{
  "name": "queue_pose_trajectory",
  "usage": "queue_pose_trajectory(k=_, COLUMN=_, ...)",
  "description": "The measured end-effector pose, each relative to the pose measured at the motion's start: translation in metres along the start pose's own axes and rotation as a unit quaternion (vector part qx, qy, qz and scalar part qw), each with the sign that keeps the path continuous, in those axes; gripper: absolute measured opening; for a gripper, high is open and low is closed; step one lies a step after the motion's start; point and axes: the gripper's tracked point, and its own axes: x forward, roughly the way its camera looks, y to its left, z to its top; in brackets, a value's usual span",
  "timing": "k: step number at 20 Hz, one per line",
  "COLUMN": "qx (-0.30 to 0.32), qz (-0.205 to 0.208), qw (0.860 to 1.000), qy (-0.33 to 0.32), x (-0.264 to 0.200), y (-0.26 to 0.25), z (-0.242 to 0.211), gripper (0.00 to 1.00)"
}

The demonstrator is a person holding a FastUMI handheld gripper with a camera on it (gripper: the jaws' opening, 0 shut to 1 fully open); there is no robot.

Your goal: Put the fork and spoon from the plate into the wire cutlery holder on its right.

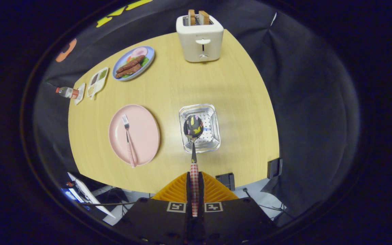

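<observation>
My gripper [194, 177] is shut on the red-checked handle of the spoon [193, 129], high above the table. The spoon points straight ahead, and its shiny bowl hangs over the wire cutlery holder [213, 114], a square metal basket on the wooden table. To the holder's left lies the pink plate [145, 136]. On it rests the fork [128, 137], tines pointing away from me, its red-checked handle reaching past the plate's near rim.
A white toaster [201, 34] with two bread slices stands at the table's far edge. A blue plate of food [133, 63], a small divided tray [97, 81] and a lying bottle [67, 92] sit at the far left. Clamps [274, 167] grip the table's near edge.
</observation>
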Motion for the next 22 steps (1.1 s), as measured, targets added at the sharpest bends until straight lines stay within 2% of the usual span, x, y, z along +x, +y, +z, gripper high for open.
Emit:
queue_pose_trajectory(k=4, qx=0.033, qz=0.006, qw=0.998, qy=0.052, x=0.023, y=-0.005, z=0.005, gripper=0.05)
queue_pose_trajectory(k=10, qx=0.038, qz=-0.024, qw=0.996, qy=0.079, x=0.043, y=-0.013, z=0.027, gripper=0.05)
queue_pose_trajectory(k=14, qx=0.029, qz=-0.013, qw=0.997, qy=0.074, x=0.047, y=-0.007, z=0.040, gripper=0.10)
queue_pose_trajectory(k=16, qx=0.014, qz=-0.013, qw=0.998, qy=0.055, x=0.046, y=-0.004, z=0.047, gripper=0.15)
queue_pose_trajectory(k=20, qx=-0.030, qz=-0.011, qw=0.999, qy=-0.033, x=0.034, y=0.000, z=0.067, gripper=0.59)
queue_pose_trajectory(k=22, qx=-0.054, qz=-0.015, qw=0.993, qy=-0.101, x=0.022, y=0.004, z=0.080, gripper=0.61)
